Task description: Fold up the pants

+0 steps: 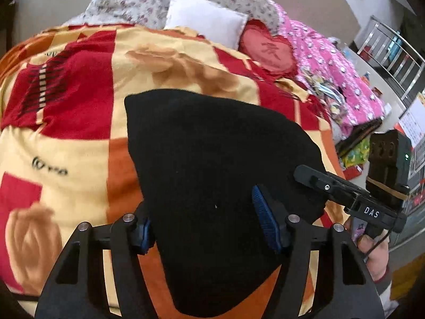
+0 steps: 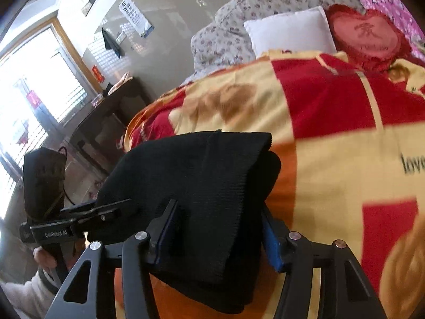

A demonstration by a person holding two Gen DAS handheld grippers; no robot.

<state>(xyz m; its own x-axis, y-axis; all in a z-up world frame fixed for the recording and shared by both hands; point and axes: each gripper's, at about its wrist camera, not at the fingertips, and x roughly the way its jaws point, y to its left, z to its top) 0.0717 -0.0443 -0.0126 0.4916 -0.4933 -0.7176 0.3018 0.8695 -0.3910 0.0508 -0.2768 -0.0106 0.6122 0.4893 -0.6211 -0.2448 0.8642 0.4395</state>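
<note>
The black pants (image 1: pixel 212 164) lie folded into a thick bundle on the red, yellow and orange blanket (image 1: pixel 79 138). My left gripper (image 1: pixel 204 226) is open, its blue pads spread wide on either side of the bundle's near part. My right gripper (image 2: pixel 220 236) is also open around the other end of the pants (image 2: pixel 202 186), where a ribbed edge hangs over. The right gripper shows in the left wrist view (image 1: pixel 316 182) at the bundle's right edge. The left gripper shows in the right wrist view (image 2: pixel 106 210) at the bundle's left.
A white pillow (image 1: pixel 204 18), a red heart cushion (image 1: pixel 268 50) and a pink quilt (image 1: pixel 332 71) lie at the bed's far side. A floral cover (image 2: pixel 239 26) is behind them. A dark table (image 2: pixel 106 111) and bright window (image 2: pixel 32 93) stand left of the bed.
</note>
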